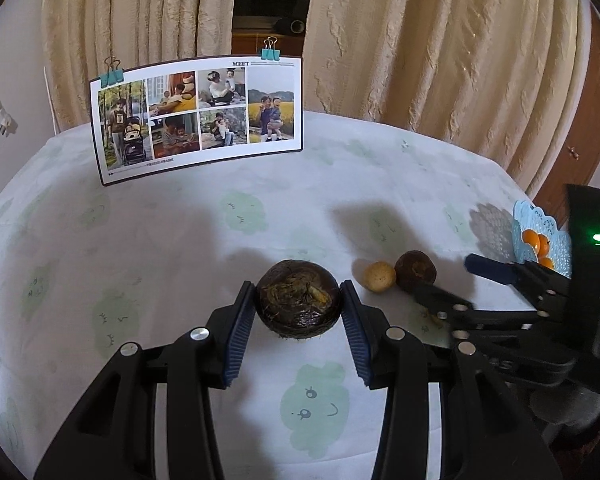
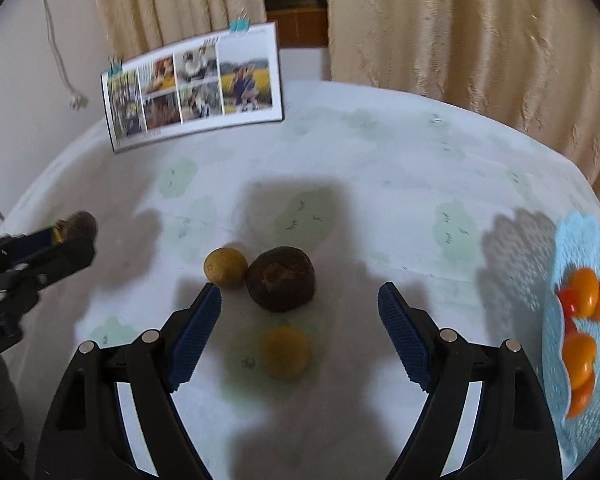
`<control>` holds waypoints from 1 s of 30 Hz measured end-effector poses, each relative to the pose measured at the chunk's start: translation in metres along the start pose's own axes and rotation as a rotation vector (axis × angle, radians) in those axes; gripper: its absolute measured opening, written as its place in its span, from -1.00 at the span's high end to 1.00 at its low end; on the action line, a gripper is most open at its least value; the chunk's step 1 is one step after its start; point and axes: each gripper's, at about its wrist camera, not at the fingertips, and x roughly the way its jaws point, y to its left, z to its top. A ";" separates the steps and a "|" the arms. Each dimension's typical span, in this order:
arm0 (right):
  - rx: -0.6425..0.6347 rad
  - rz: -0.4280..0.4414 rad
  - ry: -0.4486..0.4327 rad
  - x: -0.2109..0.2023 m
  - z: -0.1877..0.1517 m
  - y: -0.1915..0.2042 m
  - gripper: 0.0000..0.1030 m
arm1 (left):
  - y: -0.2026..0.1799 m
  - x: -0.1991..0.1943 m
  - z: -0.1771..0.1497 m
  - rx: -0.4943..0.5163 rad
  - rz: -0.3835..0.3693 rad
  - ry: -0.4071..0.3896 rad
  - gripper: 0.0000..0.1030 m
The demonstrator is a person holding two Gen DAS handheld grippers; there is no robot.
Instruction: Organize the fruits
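My left gripper [image 1: 298, 298] is shut on a dark brown round fruit [image 1: 298, 300], held a little above the table. The right wrist view shows this left gripper [image 2: 74, 228] at the far left with its dark fruit [image 2: 85, 222]. My right gripper [image 2: 300, 292] stands open above a second dark brown fruit [image 2: 280, 280], with a yellowish fruit [image 2: 285, 352] lower between its fingers. A smaller yellow fruit [image 2: 225, 267] touches the dark one on its left. In the left wrist view the right gripper [image 1: 448, 280] reaches in beside that dark fruit [image 1: 415, 271] and the small yellow fruit [image 1: 380, 276].
A light blue lacy basket [image 2: 596, 248] with several orange fruits [image 2: 584, 296] sits at the table's right edge, also the blue basket [image 1: 540, 220]. A clipped photo card [image 1: 198, 116] stands at the back left. Curtains hang behind the white-and-green tablecloth [image 1: 180, 240].
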 end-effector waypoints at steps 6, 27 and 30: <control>-0.028 -0.002 0.041 0.019 0.005 0.005 -0.35 | 0.003 -0.001 0.001 -0.012 -0.006 -0.002 0.15; 0.093 0.016 -0.080 -0.022 0.001 -0.007 0.17 | 0.003 0.002 0.000 -0.012 -0.012 0.005 0.15; 0.141 -0.005 -0.125 -0.041 -0.003 -0.020 0.17 | 0.003 0.002 -0.001 -0.009 -0.015 0.005 0.15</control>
